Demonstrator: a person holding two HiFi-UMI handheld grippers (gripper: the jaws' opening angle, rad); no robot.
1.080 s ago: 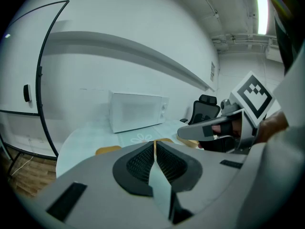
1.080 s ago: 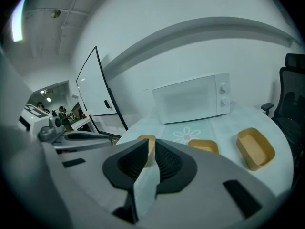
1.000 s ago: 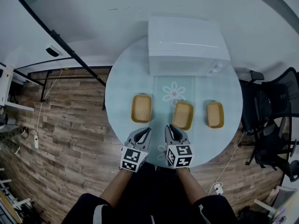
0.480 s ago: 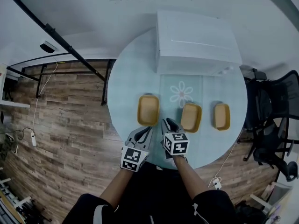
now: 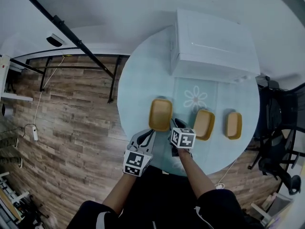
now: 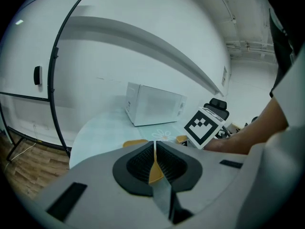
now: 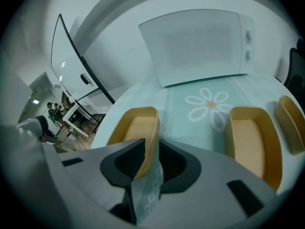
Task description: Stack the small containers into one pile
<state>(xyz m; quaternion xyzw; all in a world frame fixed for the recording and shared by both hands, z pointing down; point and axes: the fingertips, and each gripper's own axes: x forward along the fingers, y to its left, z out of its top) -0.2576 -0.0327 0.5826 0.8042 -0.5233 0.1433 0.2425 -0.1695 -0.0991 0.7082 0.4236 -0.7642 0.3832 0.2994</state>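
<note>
Three shallow yellow containers lie in a row on the round pale table (image 5: 138, 89): a left one (image 5: 160, 114), a middle one (image 5: 204, 124) and a right one (image 5: 233, 125). My right gripper (image 5: 176, 123) is at the near right corner of the left container (image 7: 136, 128). In the right gripper view its jaws (image 7: 152, 144) are nearly together, with that container's thin side wall between them. The container still rests flat on the table. My left gripper (image 5: 147, 135) is shut and empty, held back at the table's near edge, left of the right one.
A white microwave (image 5: 214, 44) stands at the back of the table, behind a flower print (image 5: 196, 100). Black office chairs (image 5: 281, 142) stand to the right. A black slanted pole (image 5: 71, 37) crosses the wooden floor at the left.
My right gripper has moved forward and left, from beside the left gripper to the left container's near right corner. The left gripper has stayed put. My view has shifted left.
</note>
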